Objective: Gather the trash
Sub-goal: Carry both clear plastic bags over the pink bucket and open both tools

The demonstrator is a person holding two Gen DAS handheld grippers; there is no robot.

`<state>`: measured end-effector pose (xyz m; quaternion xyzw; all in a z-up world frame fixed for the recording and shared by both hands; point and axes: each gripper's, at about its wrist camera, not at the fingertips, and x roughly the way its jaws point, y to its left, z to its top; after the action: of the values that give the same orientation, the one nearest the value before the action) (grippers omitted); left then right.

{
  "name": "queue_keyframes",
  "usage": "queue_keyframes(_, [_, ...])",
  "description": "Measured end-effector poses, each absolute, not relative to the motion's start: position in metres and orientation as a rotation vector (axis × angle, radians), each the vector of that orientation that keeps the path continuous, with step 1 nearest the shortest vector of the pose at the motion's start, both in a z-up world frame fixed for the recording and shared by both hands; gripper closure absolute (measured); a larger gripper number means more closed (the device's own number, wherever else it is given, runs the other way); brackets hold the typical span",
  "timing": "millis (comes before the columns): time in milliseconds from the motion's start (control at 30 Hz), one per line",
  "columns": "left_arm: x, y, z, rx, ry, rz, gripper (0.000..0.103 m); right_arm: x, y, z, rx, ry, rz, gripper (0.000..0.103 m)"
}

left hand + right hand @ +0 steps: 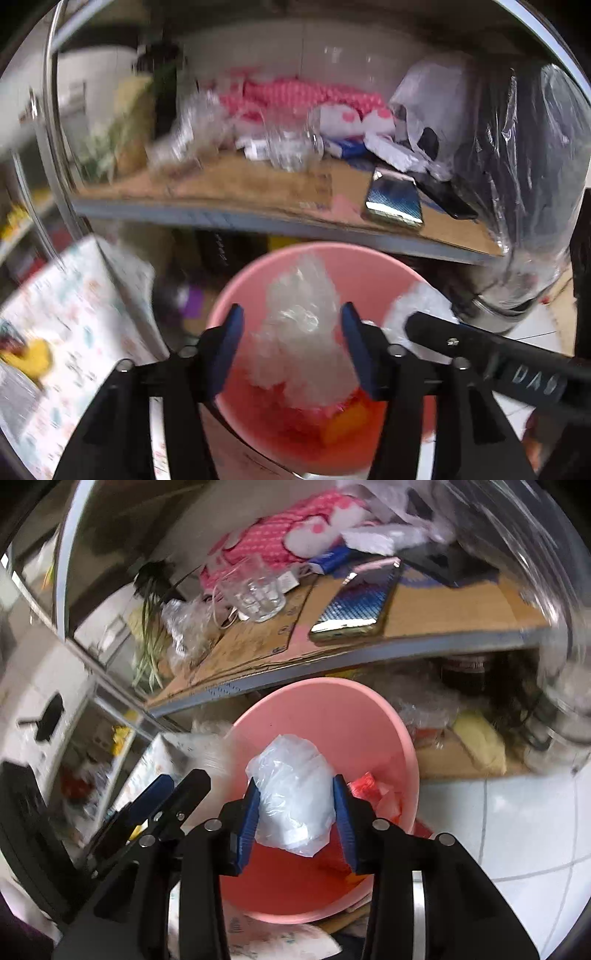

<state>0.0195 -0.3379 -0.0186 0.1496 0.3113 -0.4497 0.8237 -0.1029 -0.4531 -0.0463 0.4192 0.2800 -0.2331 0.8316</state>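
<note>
A pink bin stands on the floor below a shelf, with red and orange wrappers at its bottom. My left gripper hangs over the bin; a crumpled clear plastic wad sits between its blue pads, with a gap at the left pad. My right gripper is beside it over the bin, its pads pressing a white plastic bag. One black finger of the right gripper shows in the left wrist view. The left gripper's fingers show at the left of the right wrist view.
Above the bin, a cardboard-lined shelf carries a phone, a glass, pink cloth and loose plastic. A patterned package lies left of the bin. White tiled floor lies to its right.
</note>
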Motion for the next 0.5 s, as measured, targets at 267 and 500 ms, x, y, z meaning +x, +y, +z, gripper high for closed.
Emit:
queue_keyframes(267, [0.033, -0.327, -0.027, 0.197, 0.793, -0.991, 0.031, -0.108, -0.444, -0.043, 0.898, 0.574, -0.454, 0.057])
queue_keyframes(500, [0.036, -0.31, -0.03, 0.18, 0.791, -0.95, 0.031, -0.101, -0.43, -0.042, 0.819, 0.608, -0.485, 0.048])
